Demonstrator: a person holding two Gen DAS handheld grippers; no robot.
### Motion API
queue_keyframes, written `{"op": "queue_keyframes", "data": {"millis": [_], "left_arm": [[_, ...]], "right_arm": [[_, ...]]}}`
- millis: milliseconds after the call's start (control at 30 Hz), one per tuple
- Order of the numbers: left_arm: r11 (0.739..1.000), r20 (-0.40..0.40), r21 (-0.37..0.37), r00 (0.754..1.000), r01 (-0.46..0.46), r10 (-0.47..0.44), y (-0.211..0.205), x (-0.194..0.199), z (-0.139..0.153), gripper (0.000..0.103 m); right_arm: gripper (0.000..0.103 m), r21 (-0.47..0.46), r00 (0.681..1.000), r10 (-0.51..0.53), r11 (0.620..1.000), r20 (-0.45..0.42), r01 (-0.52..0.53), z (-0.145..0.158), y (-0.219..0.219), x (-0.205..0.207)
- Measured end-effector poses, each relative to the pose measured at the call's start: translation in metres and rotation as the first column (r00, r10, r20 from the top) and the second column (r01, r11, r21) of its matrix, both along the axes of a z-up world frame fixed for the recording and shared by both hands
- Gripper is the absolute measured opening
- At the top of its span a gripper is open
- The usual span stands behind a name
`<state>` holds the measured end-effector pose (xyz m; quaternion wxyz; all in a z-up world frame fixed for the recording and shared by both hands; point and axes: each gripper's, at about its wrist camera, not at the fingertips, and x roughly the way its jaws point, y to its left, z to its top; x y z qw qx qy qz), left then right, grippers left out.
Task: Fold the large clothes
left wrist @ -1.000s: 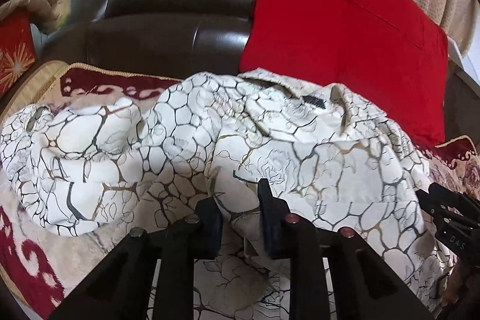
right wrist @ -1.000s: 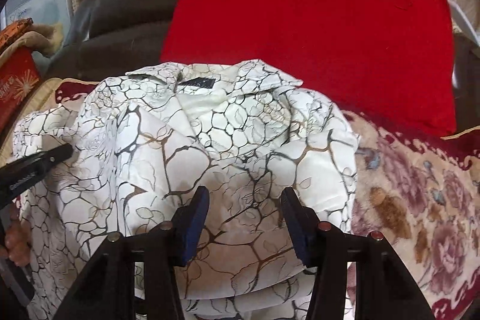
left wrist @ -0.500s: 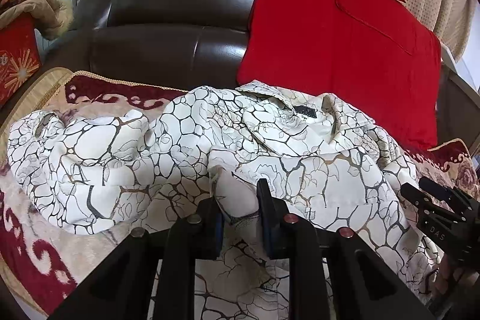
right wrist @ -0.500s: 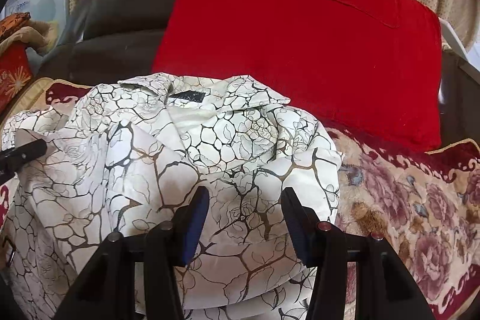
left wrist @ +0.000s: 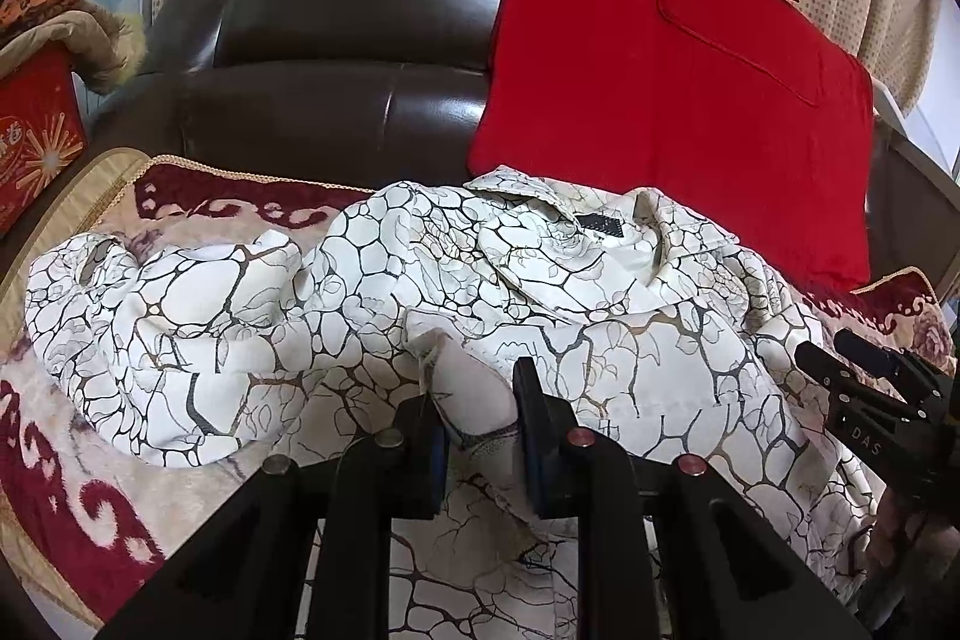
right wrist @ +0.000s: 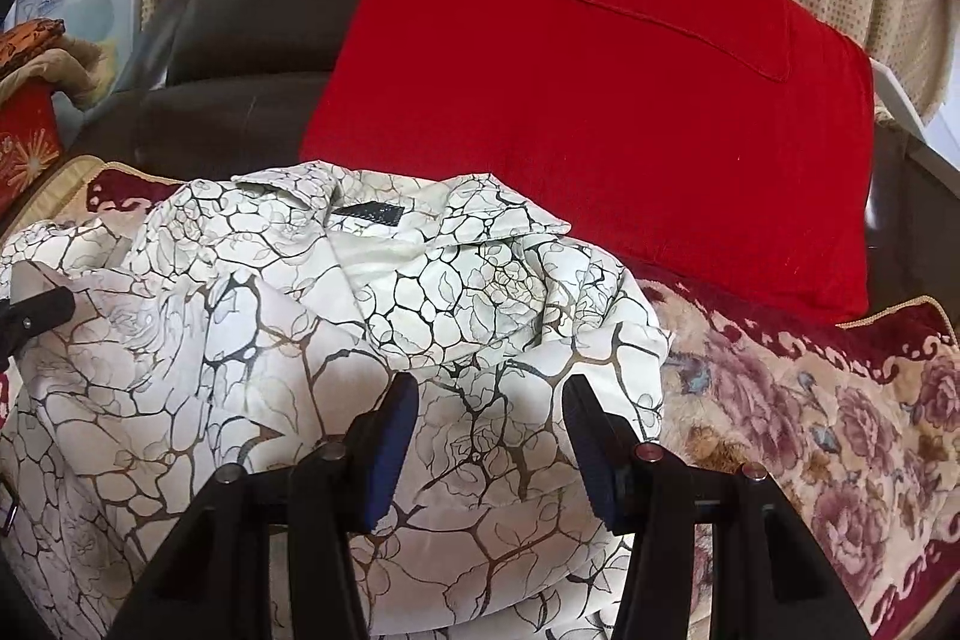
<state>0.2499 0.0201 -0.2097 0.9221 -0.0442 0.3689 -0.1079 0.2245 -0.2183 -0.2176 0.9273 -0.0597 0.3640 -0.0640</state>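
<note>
A large white garment with a dark crackle print (left wrist: 540, 280) lies crumpled on the sofa seat, with its collar and black label toward the backrest. My left gripper (left wrist: 474, 394) is shut on a raised fold of the garment near its front edge. A sleeve trails off to the left. In the right wrist view the same garment (right wrist: 450, 280) bulges between the blue pads of my right gripper (right wrist: 489, 394), which is shut on a thick bunch of its right side. The right gripper (left wrist: 825, 346) also shows at the right edge of the left view.
A brown leather backrest (left wrist: 360, 40) stands behind, with a red cushion cover (left wrist: 660, 100) leaning on it. A floral red and beige seat cover (right wrist: 810, 430) lies under the garment. A red box (left wrist: 36, 148) topped with fur-trimmed fabric stands at the far left.
My left gripper has risen and drawn back a little with the fold still in it, so more of the backrest shows. The right view has tilted slightly; its grip is unchanged.
</note>
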Motion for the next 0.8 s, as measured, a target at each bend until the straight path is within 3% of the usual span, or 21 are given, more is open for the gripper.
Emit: {"op": "queue_keyframes", "data": {"millis": [233,433,500,567,633,700,800], "left_arm": [[1.0,-0.023,0.009,1.0,-0.017,0.017,0.005,-0.005,0.001,0.021],[0.995,-0.168,-0.007,0.981,-0.098,0.096,0.033,-0.012,-0.023,0.03],[0.989,-0.199,-0.046,0.972,-0.138,0.126,0.05,-0.018,-0.025,0.03],[0.979,-0.184,-0.058,0.966,-0.194,0.18,0.072,-0.027,-0.018,0.033],[0.959,-0.158,-0.074,0.952,-0.274,0.26,0.102,-0.039,-0.007,0.054],[0.931,-0.124,-0.091,0.931,-0.354,0.343,0.131,-0.05,0.001,0.068],[0.858,-0.11,-0.087,0.861,-0.506,0.497,0.188,-0.064,0.007,0.074]], "right_arm": [[0.054,0.051,0.999,0.017,0.999,-0.028,-0.016,-0.003,0.001,0.007],[0.054,0.238,0.973,0.081,0.971,-0.216,-0.028,-0.036,0.001,0.027],[0.055,0.256,0.948,0.112,0.966,-0.299,-0.033,-0.054,0.005,0.032],[0.055,0.25,0.948,0.107,0.968,-0.299,-0.03,-0.056,0.006,0.031],[0.055,0.298,0.961,0.109,0.954,-0.254,-0.03,-0.047,0.002,0.027],[0.055,0.343,0.976,0.116,0.938,-0.184,-0.046,-0.035,0.0,0.021],[0.062,0.374,0.981,0.154,0.922,-0.116,-0.101,-0.025,0.009,0.015]]}}
